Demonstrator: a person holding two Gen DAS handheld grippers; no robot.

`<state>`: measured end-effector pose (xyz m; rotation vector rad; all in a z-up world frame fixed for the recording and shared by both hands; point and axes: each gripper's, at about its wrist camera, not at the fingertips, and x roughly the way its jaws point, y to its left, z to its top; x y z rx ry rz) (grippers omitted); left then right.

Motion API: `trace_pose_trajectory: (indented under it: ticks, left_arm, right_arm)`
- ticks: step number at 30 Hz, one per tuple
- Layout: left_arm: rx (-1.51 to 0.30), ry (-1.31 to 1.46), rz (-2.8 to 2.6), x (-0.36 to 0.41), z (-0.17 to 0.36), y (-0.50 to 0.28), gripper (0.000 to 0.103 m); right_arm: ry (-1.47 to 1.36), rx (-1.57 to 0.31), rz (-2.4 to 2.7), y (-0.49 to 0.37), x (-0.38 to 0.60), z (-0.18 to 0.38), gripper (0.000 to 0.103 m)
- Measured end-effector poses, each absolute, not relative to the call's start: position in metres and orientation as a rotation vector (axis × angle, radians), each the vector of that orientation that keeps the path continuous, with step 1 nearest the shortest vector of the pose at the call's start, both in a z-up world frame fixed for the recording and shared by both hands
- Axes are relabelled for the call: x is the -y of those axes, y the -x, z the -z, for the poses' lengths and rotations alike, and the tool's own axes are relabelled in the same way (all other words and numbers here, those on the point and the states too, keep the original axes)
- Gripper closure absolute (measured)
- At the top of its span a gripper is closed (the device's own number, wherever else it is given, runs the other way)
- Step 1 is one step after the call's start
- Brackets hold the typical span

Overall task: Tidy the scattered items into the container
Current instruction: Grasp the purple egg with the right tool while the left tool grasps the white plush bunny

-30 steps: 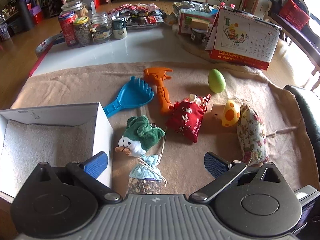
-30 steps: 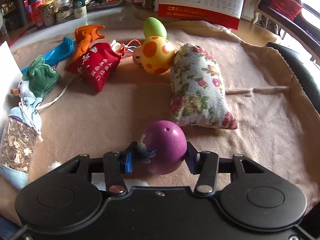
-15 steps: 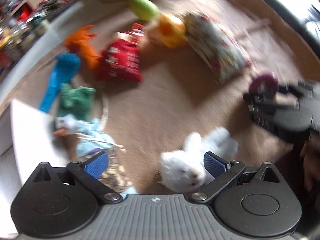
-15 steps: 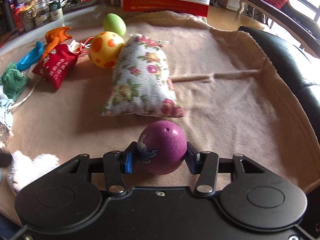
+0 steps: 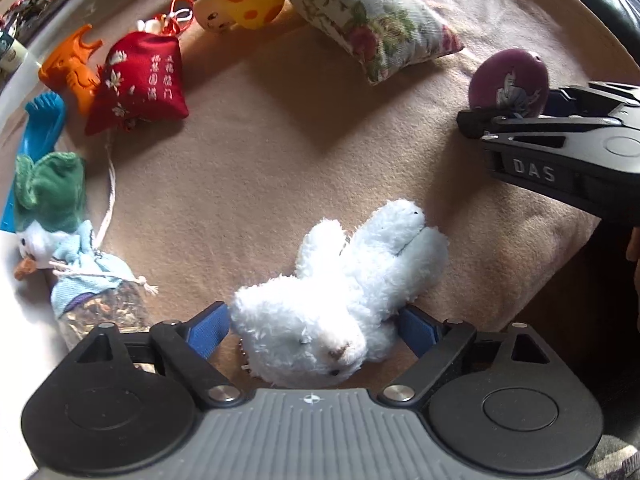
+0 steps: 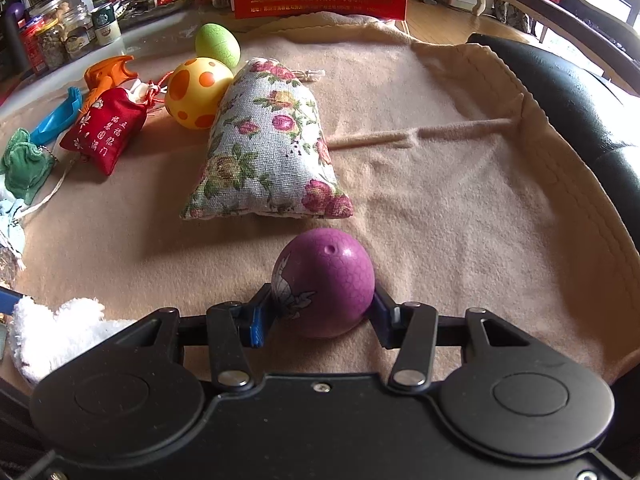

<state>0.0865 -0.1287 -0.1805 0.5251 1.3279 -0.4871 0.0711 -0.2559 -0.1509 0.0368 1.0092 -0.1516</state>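
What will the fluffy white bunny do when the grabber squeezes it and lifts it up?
The white bunny looks soft and fluffy, so it will probably squash between the left gripper pads. Its long ears will likely flop and dangle. It seems light, and lying flat on the blanket, it shouldn't roll.

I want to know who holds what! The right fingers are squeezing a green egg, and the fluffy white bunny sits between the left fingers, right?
Not quite: the egg in the right gripper is purple, as the right wrist view shows. The green egg lies far back on the blanket, untouched. The rest is right: the white bunny sits between the left gripper's fingers.
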Motion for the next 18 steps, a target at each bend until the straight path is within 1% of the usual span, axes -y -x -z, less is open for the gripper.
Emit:
trace_pose_trajectory:
  ticks: [3, 5, 9, 11, 13, 14, 18]
  left_arm:
    - [-1.338, -0.405, 0.455, 0.119, 0.18, -0.1, 0.017]
    - [-1.323, -0.296, 0.402, 0.107, 0.177, -0.112, 0.023]
    - [-1.286, -0.122, 0.253, 0.079, 0.173, -0.132, 0.024]
    - [-1.296, -0.074, 0.234, 0.069, 0.174, -0.137, 0.024]
    - [-1.296, -0.07, 0.248, 0.069, 0.174, -0.138, 0.024]
    - [-1.296, -0.088, 0.25, 0.071, 0.175, -0.137, 0.022]
    - [-1.289, -0.238, 0.28, 0.092, 0.18, -0.131, 0.017]
  right_arm:
    - [-0.042, -1.01, 0.151, -0.071, 0.257, 0.151, 0.054]
    - [-0.042, -1.008, 0.153, -0.072, 0.257, 0.151, 0.053]
    - [-0.044, -1.008, 0.155, -0.073, 0.257, 0.151, 0.053]
    - [-0.044, -1.007, 0.155, -0.073, 0.256, 0.151, 0.053]
    - [-0.045, -1.006, 0.155, -0.073, 0.256, 0.151, 0.053]
    - [-0.045, -1.005, 0.153, -0.073, 0.256, 0.151, 0.053]
    - [-0.056, -1.002, 0.142, -0.074, 0.255, 0.151, 0.052]
